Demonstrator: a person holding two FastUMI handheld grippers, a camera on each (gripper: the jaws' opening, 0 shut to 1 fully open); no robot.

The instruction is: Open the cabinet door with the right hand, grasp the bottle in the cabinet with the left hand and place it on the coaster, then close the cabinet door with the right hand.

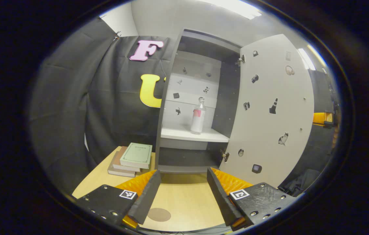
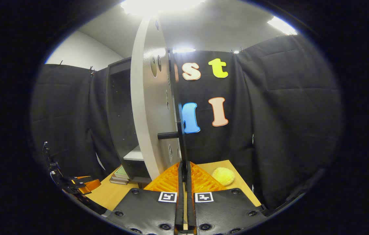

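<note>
Straight ahead of the left gripper [image 1: 183, 182], level and spread wide, the bottle [image 1: 198, 116] stands upright on the cabinet [image 1: 168, 98] shelf. Right gripper [image 2: 183, 173] points forward, fingers pinched together beneath the door [image 2: 150, 107] handle [image 2: 171, 134].

Clear bottle [image 1: 198, 116] upright on shelf behind open cabinet door [image 1: 272, 111]; coaster [image 1: 159, 214] on table.

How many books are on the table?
3 that I can count, all in one stack of books on the table, left of the open cabinet. The green one lies on top, two under it; another may hide beneath.
</note>
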